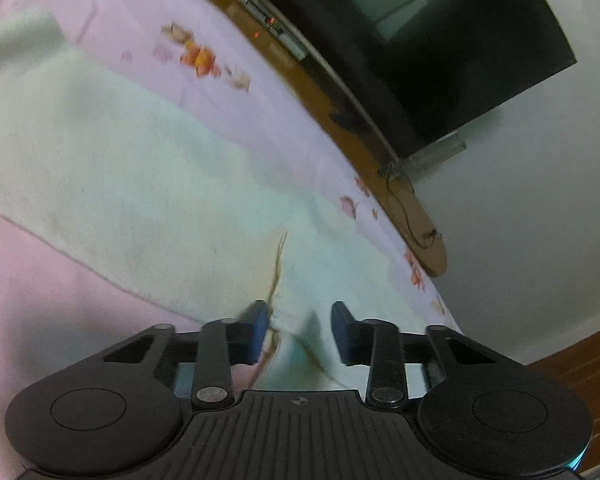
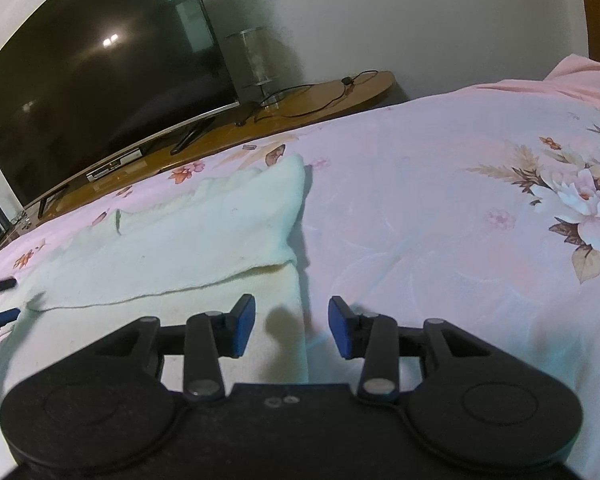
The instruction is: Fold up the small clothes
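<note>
Fuzzy pale-green garment (image 2: 188,232) folded flat, floral bedspread (image 2: 440,208).

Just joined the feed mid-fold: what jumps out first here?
A pale white garment lies folded over on the pink floral bedspread, filling the left of the right wrist view. Behind the bed, a big dark TV stands on a wooden stand. Both grippers' jaws stand open over the cloth.

Dim indoor light, pinkish cast; left wrist view smeared w/ motion blur. A ceiling lamp glares off the dark TV screen (image 2: 100,80). Fisheye bends edges; soft shadows beside the pale garment (image 2: 180,232).
</note>
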### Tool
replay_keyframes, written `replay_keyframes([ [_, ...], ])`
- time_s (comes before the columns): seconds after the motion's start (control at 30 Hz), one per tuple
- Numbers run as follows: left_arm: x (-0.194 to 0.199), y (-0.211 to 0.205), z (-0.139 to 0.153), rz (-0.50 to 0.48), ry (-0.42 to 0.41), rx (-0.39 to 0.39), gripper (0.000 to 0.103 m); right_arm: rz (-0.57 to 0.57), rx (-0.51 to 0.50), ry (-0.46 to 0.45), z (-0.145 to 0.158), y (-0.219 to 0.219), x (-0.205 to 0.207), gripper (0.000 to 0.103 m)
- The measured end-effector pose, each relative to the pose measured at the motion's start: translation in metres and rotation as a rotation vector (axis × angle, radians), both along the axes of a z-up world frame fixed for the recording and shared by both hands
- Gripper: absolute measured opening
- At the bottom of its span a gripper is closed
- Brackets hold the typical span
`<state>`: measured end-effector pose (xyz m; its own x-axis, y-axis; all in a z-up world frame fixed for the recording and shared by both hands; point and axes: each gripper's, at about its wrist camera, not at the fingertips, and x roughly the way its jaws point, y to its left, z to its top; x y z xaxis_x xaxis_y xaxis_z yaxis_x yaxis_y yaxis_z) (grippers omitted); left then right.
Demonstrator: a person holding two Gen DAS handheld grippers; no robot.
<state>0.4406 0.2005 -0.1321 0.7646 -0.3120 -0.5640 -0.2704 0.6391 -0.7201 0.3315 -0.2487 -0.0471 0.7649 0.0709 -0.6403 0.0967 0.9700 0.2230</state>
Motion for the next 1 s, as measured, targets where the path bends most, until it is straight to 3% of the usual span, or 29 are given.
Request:
replay_keyframes([
  [0.03, 0.001, -0.001, -0.003, -0.001, 0.015, -0.005, 0.013, 0.0, 0.001, 0.0, 0.0, 0.0, 0.0, 0.04],
  [0.13, -0.007, -0.004, 0.002, 0.033, -0.016, 0.029, 0.01, 0.0, -0.001, 0.001, 0.001, 0.0, 0.0, 0.04],
  [0.23, -0.015, -0.011, 0.013, 0.029, -0.062, 0.063, 0.01, 0.0, 0.001, -0.002, 0.0, 0.0, 0.0, 0.041],
  [0.33, -0.018, -0.013, 0.015, 0.014, -0.071, 0.034, 0.009, -0.001, 0.004, 0.003, -0.002, -0.001, 0.0, 0.041],
  [0.47, -0.017, -0.016, 0.003, 0.014, 0.013, 0.163, 0.009, 0.0, 0.012, 0.007, -0.003, -0.001, -0.001, 0.041],
  [0.53, -0.019, -0.011, -0.001, 0.019, 0.006, 0.148, 0.009, 0.005, 0.011, 0.012, -0.003, 0.001, 0.0, 0.041],
  [0.63, -0.03, -0.004, 0.01, 0.059, -0.006, 0.219, 0.01, 0.015, 0.006, 0.0, 0.001, 0.002, 0.001, 0.042],
  [0.7, -0.034, 0.002, 0.014, 0.064, -0.026, 0.215, 0.01, 0.018, 0.004, -0.003, 0.001, 0.002, 0.003, 0.043],
  [0.87, -0.032, -0.006, 0.027, -0.004, -0.102, 0.189, 0.01, 0.036, 0.008, -0.026, 0.003, 0.011, 0.01, 0.043],
  [1.0, -0.011, -0.034, 0.026, -0.104, -0.086, 0.211, 0.01, 0.069, -0.048, -0.061, 0.005, 0.025, 0.024, 0.04],
])
